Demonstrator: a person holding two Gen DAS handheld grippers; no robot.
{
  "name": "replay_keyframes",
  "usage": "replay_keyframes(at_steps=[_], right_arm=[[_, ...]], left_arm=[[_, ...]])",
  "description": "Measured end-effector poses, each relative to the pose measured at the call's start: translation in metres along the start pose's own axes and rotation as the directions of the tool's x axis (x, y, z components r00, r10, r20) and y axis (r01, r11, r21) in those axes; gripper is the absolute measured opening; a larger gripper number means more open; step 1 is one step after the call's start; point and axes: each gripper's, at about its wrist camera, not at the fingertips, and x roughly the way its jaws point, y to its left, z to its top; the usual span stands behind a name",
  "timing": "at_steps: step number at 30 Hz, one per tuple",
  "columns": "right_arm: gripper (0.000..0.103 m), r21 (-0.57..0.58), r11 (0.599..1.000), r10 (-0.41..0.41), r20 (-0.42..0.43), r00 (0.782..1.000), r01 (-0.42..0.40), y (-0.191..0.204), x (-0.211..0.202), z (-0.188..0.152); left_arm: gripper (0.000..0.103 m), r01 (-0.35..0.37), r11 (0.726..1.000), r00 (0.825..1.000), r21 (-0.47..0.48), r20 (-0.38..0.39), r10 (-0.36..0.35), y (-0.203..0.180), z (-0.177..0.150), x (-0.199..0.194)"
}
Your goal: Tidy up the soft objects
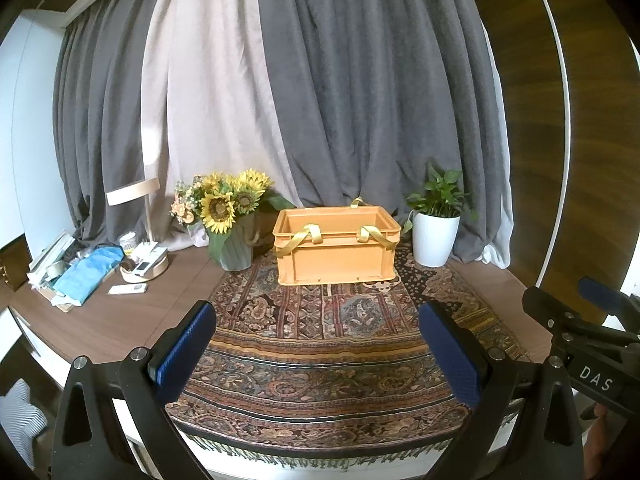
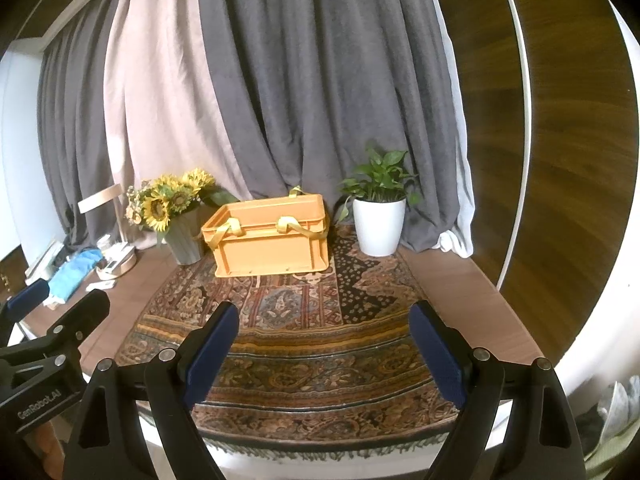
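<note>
An orange plastic crate (image 1: pixel 337 246) stands at the back of a patterned rug (image 1: pixel 320 344); it also shows in the right wrist view (image 2: pixel 270 236). Yellow ribbon-like straps (image 1: pixel 306 236) hang over its front rim. I cannot see inside it. My left gripper (image 1: pixel 318 350) is open and empty above the rug's front part. My right gripper (image 2: pixel 324 350) is open and empty too, beside the left one, and appears at the right edge of the left wrist view (image 1: pixel 592 320). Both are well short of the crate.
A sunflower vase (image 1: pixel 230 220) stands left of the crate and a white potted plant (image 1: pixel 436 228) to its right. Clutter with a blue cloth (image 1: pixel 90 270), a lamp (image 1: pixel 140 208) and small items lies on the wooden table's (image 1: pixel 132 320) left. Curtains hang behind.
</note>
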Motion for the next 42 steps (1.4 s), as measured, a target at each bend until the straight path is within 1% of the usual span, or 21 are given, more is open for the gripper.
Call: replay_keyframes(at_steps=[17,29,42], right_arm=[[0.088,0.001,1.0,-0.004,-0.001,1.0,0.004,-0.0021,0.0012,0.0005],[0.088,0.013,1.0,-0.026,-0.003,1.0,0.026,0.001,-0.0028,-0.002],[0.088,0.014,1.0,-0.028,0.002,1.0,0.028,0.0003,-0.0045,-0.0015]], left_arm=[[0.103,0.002,1.0,1.0,0.001,0.0,-0.002,-0.0009,0.0012,-0.0001],[0.103,0.022,1.0,1.0,0.003,0.004,-0.022,-0.0013,0.0025,-0.0003],[0.103,0.032,0.999,0.999,0.001,0.01,-0.032,-0.0034,0.0039,-0.0035]])
